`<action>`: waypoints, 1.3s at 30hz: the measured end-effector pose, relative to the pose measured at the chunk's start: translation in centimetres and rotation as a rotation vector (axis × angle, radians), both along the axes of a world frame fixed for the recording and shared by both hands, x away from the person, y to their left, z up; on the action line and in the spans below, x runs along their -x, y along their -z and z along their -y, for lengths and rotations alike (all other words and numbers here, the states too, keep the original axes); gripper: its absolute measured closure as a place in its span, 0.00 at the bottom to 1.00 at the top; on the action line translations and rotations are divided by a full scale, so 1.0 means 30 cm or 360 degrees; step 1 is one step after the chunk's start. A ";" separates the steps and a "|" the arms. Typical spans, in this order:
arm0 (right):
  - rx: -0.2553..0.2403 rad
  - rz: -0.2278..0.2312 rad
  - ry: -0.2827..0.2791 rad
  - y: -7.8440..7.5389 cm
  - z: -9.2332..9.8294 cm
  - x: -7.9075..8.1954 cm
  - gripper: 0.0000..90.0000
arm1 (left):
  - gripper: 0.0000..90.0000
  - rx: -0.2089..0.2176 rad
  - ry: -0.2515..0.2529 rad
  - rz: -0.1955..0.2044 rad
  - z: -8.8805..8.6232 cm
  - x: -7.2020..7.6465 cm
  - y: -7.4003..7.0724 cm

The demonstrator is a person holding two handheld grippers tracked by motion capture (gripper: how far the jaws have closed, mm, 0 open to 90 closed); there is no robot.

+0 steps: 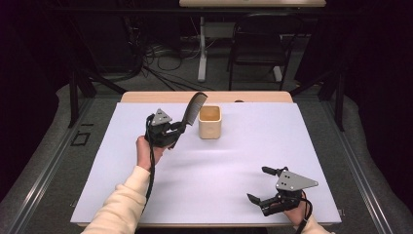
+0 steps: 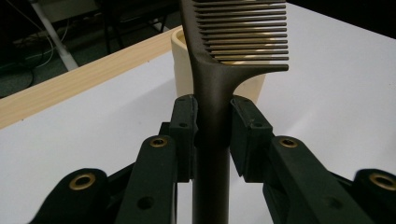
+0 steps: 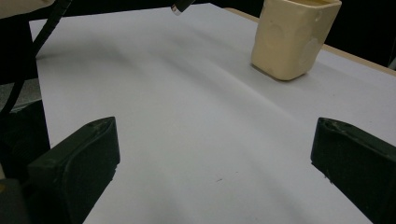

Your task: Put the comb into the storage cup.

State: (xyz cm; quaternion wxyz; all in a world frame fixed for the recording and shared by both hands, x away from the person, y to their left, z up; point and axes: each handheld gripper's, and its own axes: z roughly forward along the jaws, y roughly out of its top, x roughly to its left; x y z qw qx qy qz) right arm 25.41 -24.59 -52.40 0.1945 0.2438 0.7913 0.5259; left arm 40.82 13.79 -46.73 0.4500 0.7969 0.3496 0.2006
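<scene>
High view shows a wooden table (image 1: 146, 96) covered by a large white sheet (image 1: 209, 170), largest thing in the scene. On the sheet near its far edge stands a cream square cup (image 1: 210, 122), upright and open at the top. Just left of the cup, the left gripper (image 1: 178, 127) is raised off the sheet and clamps a dark comb (image 1: 194, 108) by its handle; the comb tilts up and to the right, its toothed end just beside the cup's rim, not touching it as far as can be told. Left gripper view has both pads pressed on the comb's handle (image 2: 212, 121), with the teeth in front of the cup (image 2: 183, 60). Near the sheet's front right corner, the right gripper (image 1: 258, 184) rests low, its 2 jaws spread wide with nothing between them.
</scene>
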 end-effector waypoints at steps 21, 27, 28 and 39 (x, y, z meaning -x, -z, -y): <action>0.0000 0.0001 -0.0010 0.000 -0.001 -0.002 0.01 | 0.80 0.0010 0.0022 0.0010 0.027 -0.039 -0.011; 0.0003 -0.0004 -0.0011 0.001 -0.001 -0.002 0.01 | 0.80 0.0018 0.0033 0.0030 0.044 -0.052 -0.032; 0.0004 -0.0005 -0.0011 0.001 -0.002 -0.002 0.01 | 0.80 0.0018 0.0036 0.0032 0.048 -0.054 -0.035; 0.0003 -0.0003 -0.0010 0.000 -0.001 -0.002 0.01 | 0.80 0.0028 0.0056 0.0057 0.082 -0.075 -0.071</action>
